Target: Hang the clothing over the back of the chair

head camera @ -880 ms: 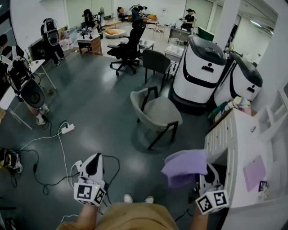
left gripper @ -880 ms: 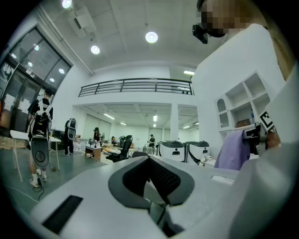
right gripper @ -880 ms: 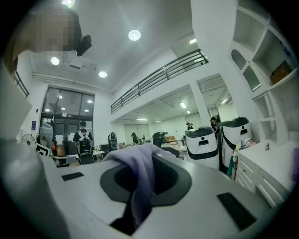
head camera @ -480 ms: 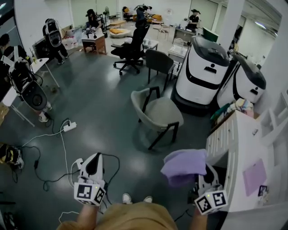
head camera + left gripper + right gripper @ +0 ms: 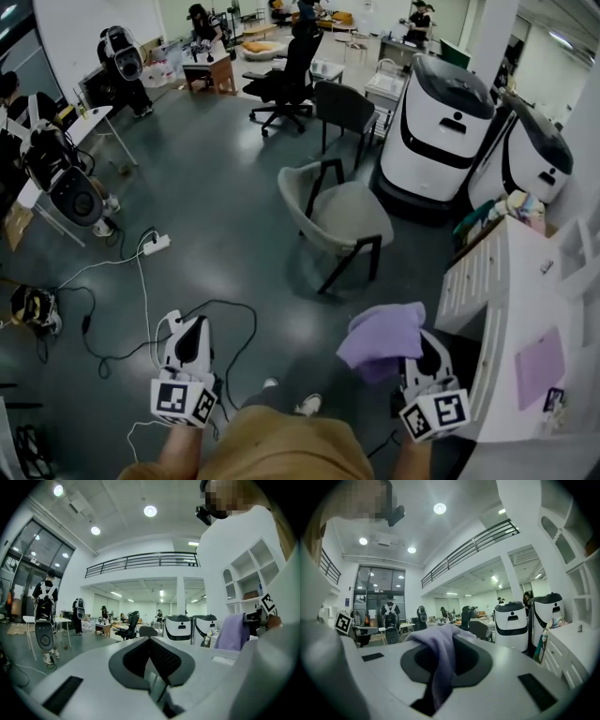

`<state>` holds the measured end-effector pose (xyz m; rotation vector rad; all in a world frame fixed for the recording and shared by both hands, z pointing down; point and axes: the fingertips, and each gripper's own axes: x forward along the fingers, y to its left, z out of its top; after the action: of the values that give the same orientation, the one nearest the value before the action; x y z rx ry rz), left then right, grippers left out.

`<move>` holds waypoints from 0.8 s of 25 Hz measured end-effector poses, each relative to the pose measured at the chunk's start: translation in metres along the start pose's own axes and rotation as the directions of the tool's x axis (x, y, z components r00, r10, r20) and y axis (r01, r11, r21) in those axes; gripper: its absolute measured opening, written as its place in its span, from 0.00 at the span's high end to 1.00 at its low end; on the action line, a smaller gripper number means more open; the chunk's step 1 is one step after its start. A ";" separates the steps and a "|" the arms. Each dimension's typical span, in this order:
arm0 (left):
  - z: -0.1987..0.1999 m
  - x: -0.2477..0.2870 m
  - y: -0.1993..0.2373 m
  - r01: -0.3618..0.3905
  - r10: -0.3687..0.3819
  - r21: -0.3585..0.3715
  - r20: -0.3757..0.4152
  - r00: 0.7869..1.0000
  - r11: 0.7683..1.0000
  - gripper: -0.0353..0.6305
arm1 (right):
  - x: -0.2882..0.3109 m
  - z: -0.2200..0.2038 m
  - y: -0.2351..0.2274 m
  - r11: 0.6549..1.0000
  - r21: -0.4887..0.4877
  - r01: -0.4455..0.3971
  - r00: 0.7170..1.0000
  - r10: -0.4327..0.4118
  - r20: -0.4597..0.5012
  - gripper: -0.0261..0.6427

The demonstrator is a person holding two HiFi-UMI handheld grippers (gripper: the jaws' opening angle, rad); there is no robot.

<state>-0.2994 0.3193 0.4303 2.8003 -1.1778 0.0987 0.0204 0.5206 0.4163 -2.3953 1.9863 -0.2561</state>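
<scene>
Lilac garment [image 5: 382,339] pinched in my right gripper [image 5: 419,354], jaws nearly together on it; my left gripper [image 5: 191,337] closed, empty; grey chair [image 5: 349,217] ahead, well apart

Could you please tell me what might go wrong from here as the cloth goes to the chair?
1. Cables lie looped underfoot, so a step toward the chair could end in a trip.
2. Only the right claw pinches the cloth, and it is bunched. It may land lopsided on the chair's back and slide off.
</scene>
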 end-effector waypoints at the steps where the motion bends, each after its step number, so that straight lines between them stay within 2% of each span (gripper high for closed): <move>1: -0.001 0.001 -0.002 -0.002 0.002 0.001 -0.004 1.000 1.000 0.94 | 0.001 -0.004 -0.003 1.000 0.005 -0.005 1.000 0.005 -0.010 0.89; 6: -0.002 0.020 -0.006 -0.019 0.019 0.001 -0.006 1.000 1.000 0.94 | 0.025 -0.009 -0.017 1.000 -0.007 -0.023 0.999 0.022 -0.043 0.89; 10: -0.024 0.055 0.004 -0.020 0.019 -0.020 -0.027 0.999 1.000 0.94 | 0.068 -0.017 -0.019 0.998 -0.033 -0.052 0.997 0.050 -0.066 0.89; 14: -0.032 0.125 0.027 -0.005 0.004 -0.049 -0.036 0.999 0.999 0.94 | 0.137 -0.016 -0.030 0.998 -0.037 -0.057 0.995 0.054 -0.081 0.89; 20: -0.006 0.265 0.071 0.047 -0.048 -0.067 -0.017 0.999 0.997 0.94 | 0.270 0.018 -0.052 0.998 -0.055 -0.035 0.994 0.029 -0.109 0.89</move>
<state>-0.1648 0.0828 0.4677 2.7618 -1.0886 0.0795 0.1213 0.2652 0.4356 -2.4303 2.1033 -0.3399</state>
